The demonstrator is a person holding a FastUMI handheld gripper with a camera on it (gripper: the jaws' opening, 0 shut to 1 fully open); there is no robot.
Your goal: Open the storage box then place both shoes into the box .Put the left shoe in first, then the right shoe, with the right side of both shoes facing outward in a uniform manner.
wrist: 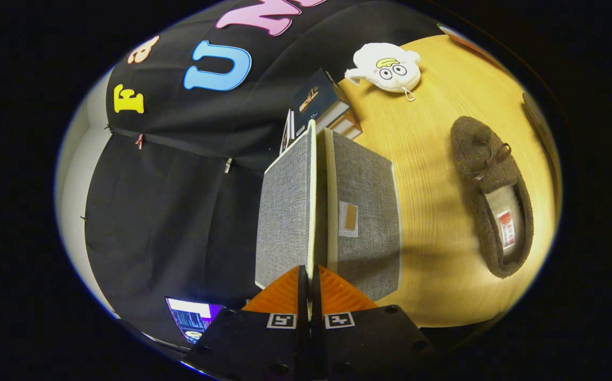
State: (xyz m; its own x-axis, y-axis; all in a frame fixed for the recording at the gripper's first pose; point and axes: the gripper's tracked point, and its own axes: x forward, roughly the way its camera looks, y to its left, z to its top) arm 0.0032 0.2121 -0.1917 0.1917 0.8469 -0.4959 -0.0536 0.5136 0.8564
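The grey fabric storage box (364, 222) stands on the wooden table (433, 137), just ahead of my fingers. Its lid (285, 211) is lifted away from the box body, and I see the lid's thin pale edge running straight out from between my fingertips. My gripper (311, 278) is shut on that lid edge, with one finger on each side. A brown fuzzy slipper (491, 196) with a small bow lies on the table beyond the box's far side, apart from it. The rim of a second brown slipper (541, 132) shows past the first one.
A stack of books (322, 103) stands behind the box against the black cloth wall. A white plush toy (388, 66) lies on the table near the books. A lit screen (195, 317) sits low beside my fingers. Bare tabletop lies between box and slipper.
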